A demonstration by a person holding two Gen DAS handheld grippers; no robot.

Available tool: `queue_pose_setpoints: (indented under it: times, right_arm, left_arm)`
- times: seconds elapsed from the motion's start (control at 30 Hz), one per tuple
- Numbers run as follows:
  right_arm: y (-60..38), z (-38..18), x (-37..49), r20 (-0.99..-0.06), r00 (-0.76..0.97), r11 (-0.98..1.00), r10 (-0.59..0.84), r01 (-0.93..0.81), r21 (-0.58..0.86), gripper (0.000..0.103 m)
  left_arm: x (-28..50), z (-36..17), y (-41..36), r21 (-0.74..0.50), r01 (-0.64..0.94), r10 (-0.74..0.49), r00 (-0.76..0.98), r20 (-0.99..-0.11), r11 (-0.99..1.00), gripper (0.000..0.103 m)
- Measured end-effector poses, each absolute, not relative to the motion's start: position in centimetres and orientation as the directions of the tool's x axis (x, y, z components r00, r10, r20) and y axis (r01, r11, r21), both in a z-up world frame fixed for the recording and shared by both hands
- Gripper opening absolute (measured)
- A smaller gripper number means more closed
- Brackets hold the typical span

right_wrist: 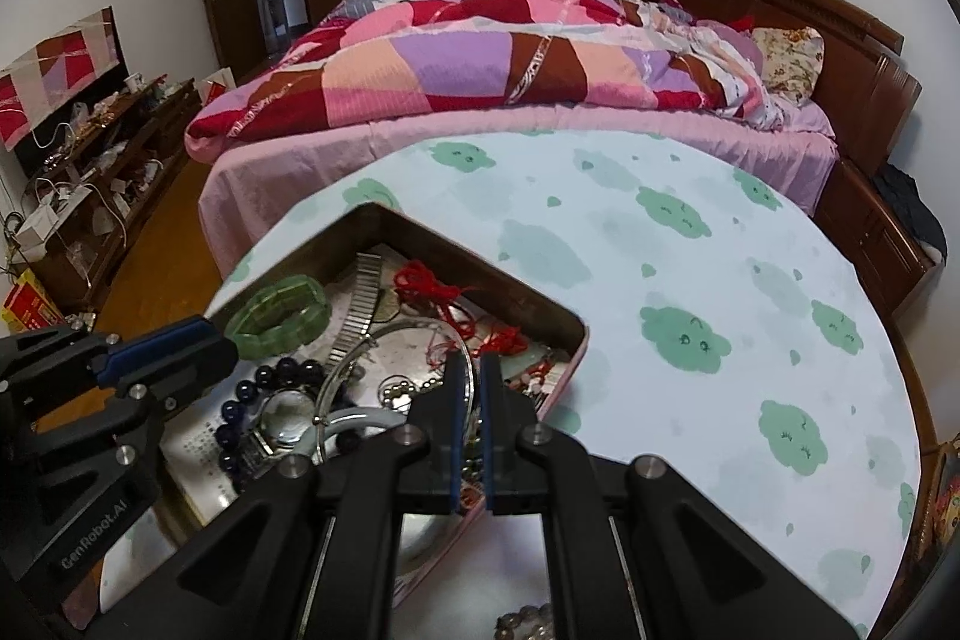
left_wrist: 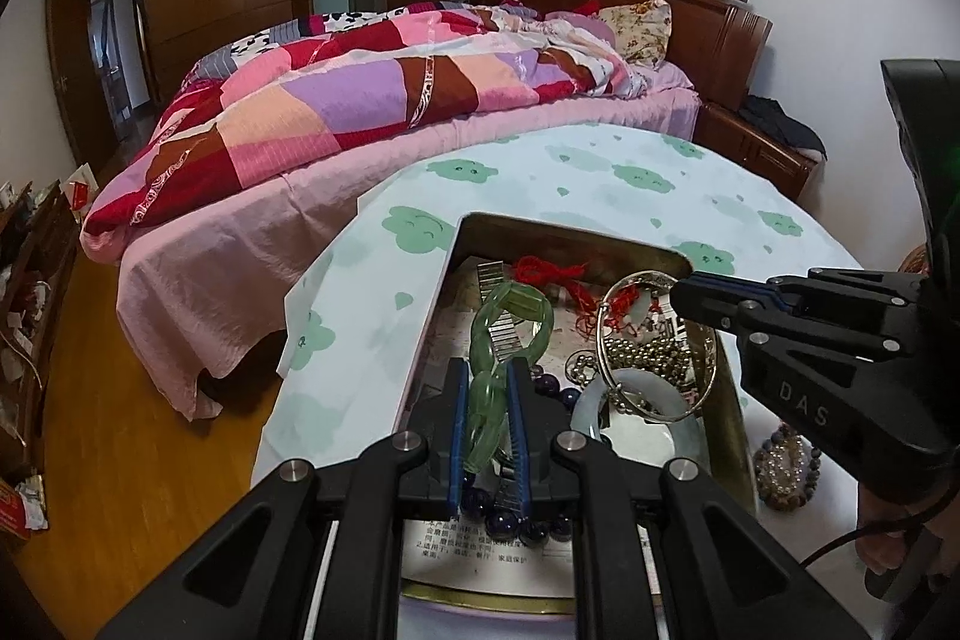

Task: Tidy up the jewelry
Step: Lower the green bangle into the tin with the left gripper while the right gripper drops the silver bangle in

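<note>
An open metal tin (left_wrist: 570, 235) (right_wrist: 480, 274) of jewelry stands on a table with a cloud-print cloth (left_wrist: 600, 172) (right_wrist: 720, 250). My left gripper (left_wrist: 489, 385) (right_wrist: 223, 340) is shut on a green jade bracelet (left_wrist: 510, 316) (right_wrist: 282, 310), which sticks out past the fingertips over the tin. My right gripper (right_wrist: 474, 370) (left_wrist: 681, 293) is shut at the tin's right side, and the rim of a tilted silver bangle (left_wrist: 708, 370) (right_wrist: 360, 352) runs into its tips. Inside lie a red cord (left_wrist: 552, 274) (right_wrist: 426, 280), a metal watch band (right_wrist: 360, 292), dark purple beads (left_wrist: 510, 520) (right_wrist: 288, 373) and a white jade ring (left_wrist: 636, 430).
A bead bracelet (left_wrist: 786, 466) (right_wrist: 528, 622) lies on the cloth outside the tin, near the right hand (left_wrist: 882, 550). A bed with a patchwork quilt (left_wrist: 360, 100) (right_wrist: 480, 58) stands behind the table. A cluttered low cabinet (right_wrist: 108, 172) lines the left wall.
</note>
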State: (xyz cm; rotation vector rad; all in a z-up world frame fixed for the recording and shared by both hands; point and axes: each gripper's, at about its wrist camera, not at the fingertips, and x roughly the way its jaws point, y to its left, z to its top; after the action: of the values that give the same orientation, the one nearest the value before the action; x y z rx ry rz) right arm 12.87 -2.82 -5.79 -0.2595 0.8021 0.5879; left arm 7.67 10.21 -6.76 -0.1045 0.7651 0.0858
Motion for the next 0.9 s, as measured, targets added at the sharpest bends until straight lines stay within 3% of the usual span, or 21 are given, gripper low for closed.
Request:
queue_pose_setpoints:
  times: [0.9]
  right_arm:
    - [-2.69, -6.81, 12.89, -0.744, 0.537, 0.803, 0.397, -0.596, -0.001, 0.006]
  left_arm:
    - [7.99, -7.74, 10.14, -0.050, -0.124, 0.052, 0.704, -0.709, 0.991, 0.013]
